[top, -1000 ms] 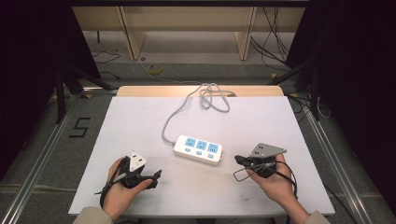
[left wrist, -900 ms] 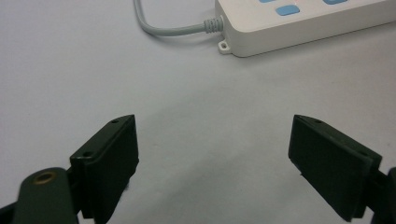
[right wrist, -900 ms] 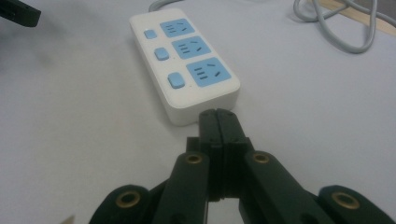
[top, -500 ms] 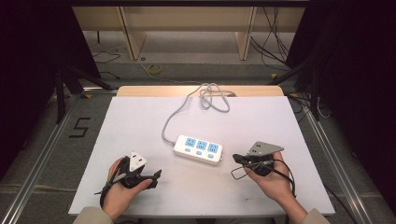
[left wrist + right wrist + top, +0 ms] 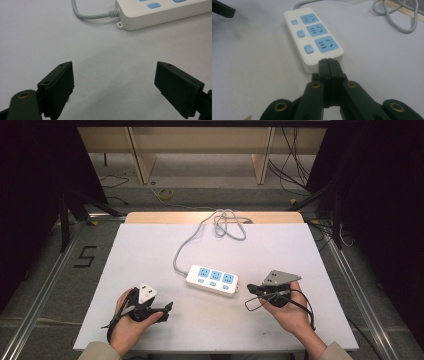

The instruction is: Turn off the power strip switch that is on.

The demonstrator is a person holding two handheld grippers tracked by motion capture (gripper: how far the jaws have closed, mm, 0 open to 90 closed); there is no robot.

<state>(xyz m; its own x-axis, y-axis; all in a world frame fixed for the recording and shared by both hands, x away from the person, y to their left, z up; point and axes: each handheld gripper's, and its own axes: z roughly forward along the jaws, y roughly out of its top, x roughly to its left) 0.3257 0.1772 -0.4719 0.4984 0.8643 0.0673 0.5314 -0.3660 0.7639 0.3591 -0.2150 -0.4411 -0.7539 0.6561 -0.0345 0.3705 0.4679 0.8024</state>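
A white power strip [image 5: 212, 280] with three blue sockets lies at the middle of the white table [image 5: 310, 255], and its grey cable [image 5: 227, 225] loops toward the far edge. My left gripper [image 5: 165, 311] rests at the front left, held by a hand. In the left gripper view the left gripper [image 5: 114, 66] stands wide open over bare table, with the power strip [image 5: 162, 12] and cable [image 5: 92, 15] ahead. My right gripper [image 5: 251, 289] sits just right of the strip. In the right gripper view the right gripper [image 5: 328, 61] is shut and empty, its tips at the near end of the power strip [image 5: 314, 37]; contact is unclear.
The cable's loops [image 5: 397, 21] lie near the wooden far edge of the table. A jaw of the left gripper [image 5: 222, 10] shows at the top left of the right gripper view. Dark floor with loose wires surrounds the table.
My right gripper has edged slightly left, toward the end of the power strip. The left hand and the strip have stayed in place.
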